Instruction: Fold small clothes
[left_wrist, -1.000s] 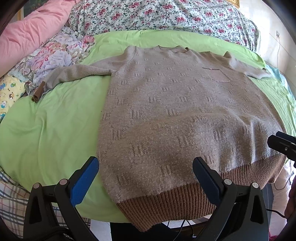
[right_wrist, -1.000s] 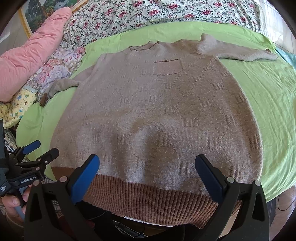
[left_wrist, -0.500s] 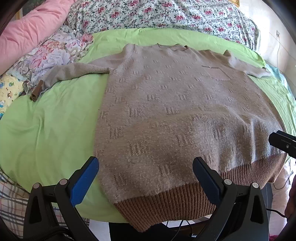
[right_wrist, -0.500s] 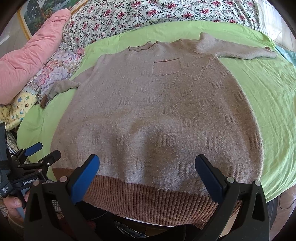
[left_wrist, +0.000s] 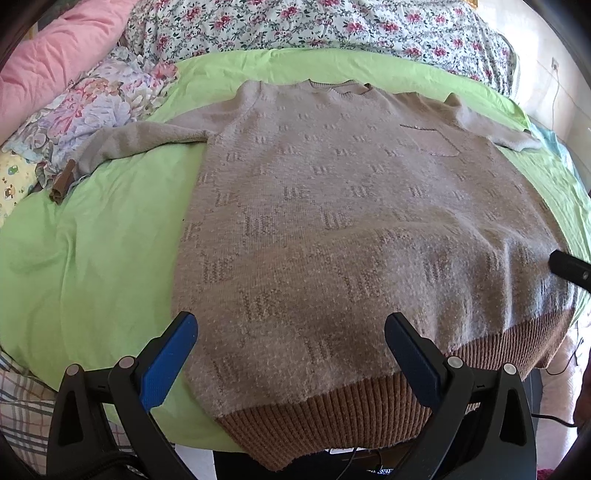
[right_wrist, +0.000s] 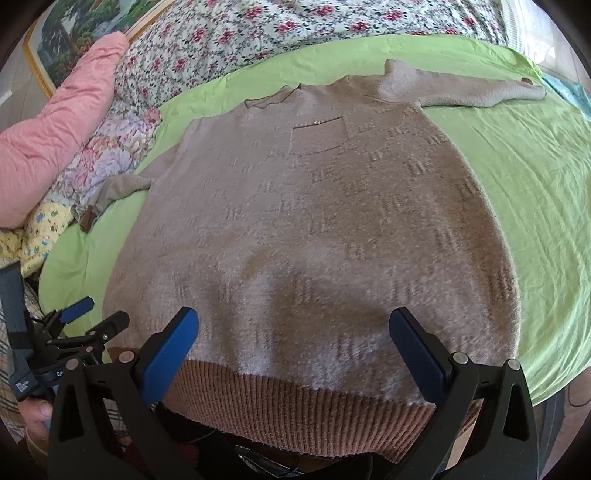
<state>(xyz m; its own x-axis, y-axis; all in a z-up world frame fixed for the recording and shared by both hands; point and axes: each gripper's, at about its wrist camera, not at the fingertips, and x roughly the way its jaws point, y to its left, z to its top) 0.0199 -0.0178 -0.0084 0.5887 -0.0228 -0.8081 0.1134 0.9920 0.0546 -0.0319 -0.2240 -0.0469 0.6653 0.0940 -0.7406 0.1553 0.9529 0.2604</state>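
both tongs (left_wrist: 288, 354) (right_wrist: 295, 350) spread wide, level above sweater (left_wrist: 351, 229) hem, gripping nothing.

Both wrist cams low at hem, facing neckline; share sweater (left_wrist: 351, 229).

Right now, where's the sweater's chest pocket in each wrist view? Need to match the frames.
Left wrist: chest pocket sits upper right, near the far sleeve.
Right wrist: chest pocket sits upper centre, just below the neckline.
Shared landmark: the brown ribbed hem runs along the near edge in both views, between the open fingers.
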